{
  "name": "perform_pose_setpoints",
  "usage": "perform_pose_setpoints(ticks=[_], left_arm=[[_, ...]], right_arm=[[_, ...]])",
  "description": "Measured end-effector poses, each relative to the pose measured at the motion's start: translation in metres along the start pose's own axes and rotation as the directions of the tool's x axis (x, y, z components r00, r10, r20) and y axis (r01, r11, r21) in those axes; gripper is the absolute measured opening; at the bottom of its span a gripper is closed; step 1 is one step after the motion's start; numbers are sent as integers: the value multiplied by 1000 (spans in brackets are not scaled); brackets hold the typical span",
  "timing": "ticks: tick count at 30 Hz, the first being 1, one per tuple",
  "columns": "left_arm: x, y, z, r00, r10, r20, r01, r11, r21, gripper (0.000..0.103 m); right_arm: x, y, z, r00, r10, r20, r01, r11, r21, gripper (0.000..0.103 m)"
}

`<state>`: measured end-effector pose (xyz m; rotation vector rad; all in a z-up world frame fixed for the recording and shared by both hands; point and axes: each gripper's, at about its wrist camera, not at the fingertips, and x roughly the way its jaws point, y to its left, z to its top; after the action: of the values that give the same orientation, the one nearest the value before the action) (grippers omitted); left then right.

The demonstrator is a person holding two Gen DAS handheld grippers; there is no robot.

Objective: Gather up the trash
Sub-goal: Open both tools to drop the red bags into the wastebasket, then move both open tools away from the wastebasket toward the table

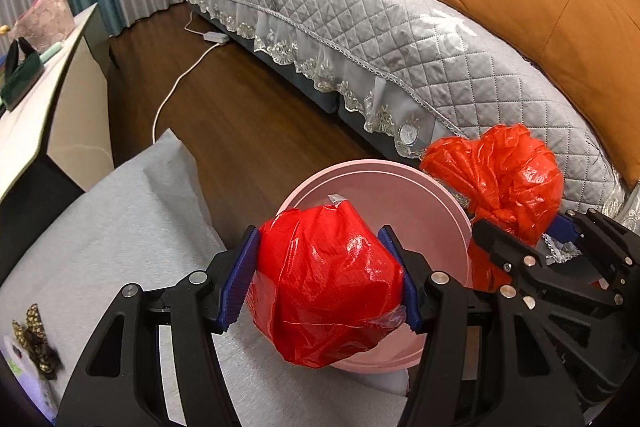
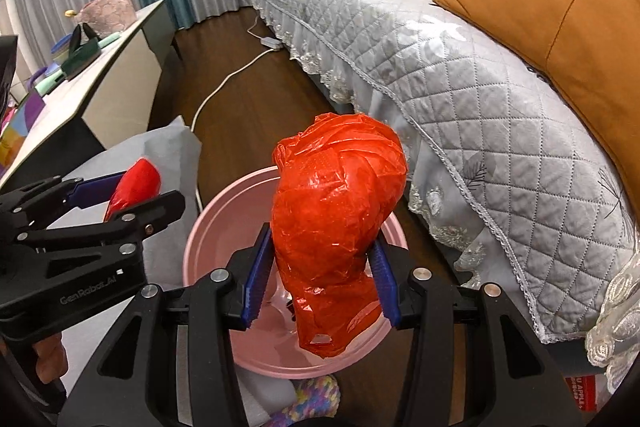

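In the left wrist view, my left gripper (image 1: pixel 328 283) is shut on a crumpled red plastic bag (image 1: pixel 324 279), its blue pads pressing both sides. The bag hangs over the near rim of a round pink bin (image 1: pixel 384 179) on the floor. To the right, my right gripper (image 1: pixel 528 231) is shut on an orange-red plastic bag (image 1: pixel 500 175) beside the bin's far right rim. In the right wrist view, the right gripper (image 2: pixel 320 279) squeezes that orange-red bag (image 2: pixel 336 207) above the pink bin (image 2: pixel 200 239). The left gripper (image 2: pixel 132 199) shows at left, with its red bag (image 2: pixel 138 183).
A grey quilted sofa (image 1: pixel 360 15) with orange cushions (image 1: pixel 560 11) runs along the right. A white cable (image 1: pixel 176 83) lies on the dark wood floor. A low cabinet (image 2: pixel 100 83) with clutter stands at left. A grey cloth surface (image 1: pixel 132 239) borders the bin.
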<state>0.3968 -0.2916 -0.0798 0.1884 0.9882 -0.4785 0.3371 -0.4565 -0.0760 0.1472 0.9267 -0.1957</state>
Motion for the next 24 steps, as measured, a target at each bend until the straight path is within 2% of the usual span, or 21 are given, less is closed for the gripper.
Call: perform_pose_setpoints(ticks=[5, 6, 9, 11, 13, 18, 24], left_arm=[[13, -3, -1, 1000, 3, -23, -3, 1000, 1, 61], [16, -3, -1, 999, 7, -32, -7, 1000, 0, 67], [21, 0, -1, 997, 62, -49, -64, 998, -24, 76], [24, 6, -1, 996, 62, -58, -65, 997, -51, 80], [26, 12, -3, 996, 50, -76, -55, 996, -74, 81], [23, 10, -8, 994, 86, -69, -89, 995, -41, 81], [4, 16, -19, 994, 93, -57, -96, 994, -56, 81]], right_arm=[[8, -2, -1, 1000, -2, -22, 2, 1000, 3, 50], [10, -2, 0, 1000, -3, -25, 3, 1000, 8, 51], [11, -4, 0, 999, -13, -32, 14, 999, 31, 64], [10, -5, 0, 1000, -13, -24, 14, 999, 37, 79], [8, -5, 0, 1000, -5, -15, 5, 999, 40, 85], [5, -3, 2, 1000, -19, -1, 19, 999, 35, 88], [-10, -4, 4, 999, -20, 50, 17, 998, 62, 92]])
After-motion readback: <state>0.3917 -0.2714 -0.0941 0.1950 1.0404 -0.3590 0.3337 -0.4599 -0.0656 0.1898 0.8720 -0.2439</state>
